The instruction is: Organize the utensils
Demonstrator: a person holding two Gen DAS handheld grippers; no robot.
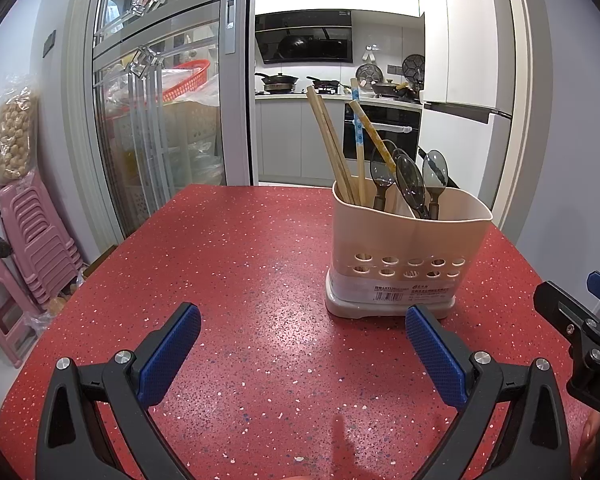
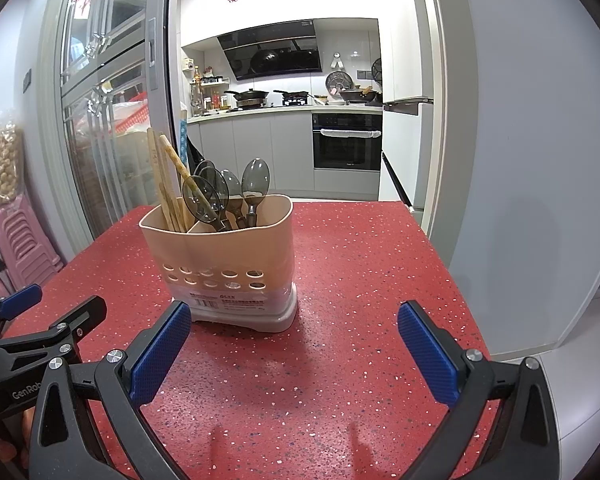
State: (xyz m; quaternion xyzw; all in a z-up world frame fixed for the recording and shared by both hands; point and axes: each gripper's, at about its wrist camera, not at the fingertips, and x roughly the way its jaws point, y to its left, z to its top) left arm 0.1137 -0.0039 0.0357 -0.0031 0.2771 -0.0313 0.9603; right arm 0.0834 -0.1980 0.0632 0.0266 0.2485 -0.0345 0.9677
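Left wrist view. The left gripper [image 1: 303, 338], a black two-finger tool with blue ribbed pads [image 1: 172, 354], is held low and level over the red speckled tabletop [image 1: 228, 264]; its jaws are spread wide and nothing is held between them. Ahead and to the right, a beige plastic utensil holder with a perforated lower band [image 1: 404, 248] stands upright on the tabletop, just beyond the right pad. Wooden chopsticks [image 1: 332, 148] lean in its left compartment; grey translucent plastic spoons [image 1: 412, 184] stand bowl-up in its right compartment. At the far right edge, part of the right gripper [image 1: 580, 320] is seen.

Right wrist view. Part of the left gripper appears at the lower left edge. The holder is seen left of centre, just beyond the right gripper's left pad [image 2: 160, 356]. The right gripper [image 2: 294, 330] is likewise held low over the tabletop, jaws wide apart and empty.
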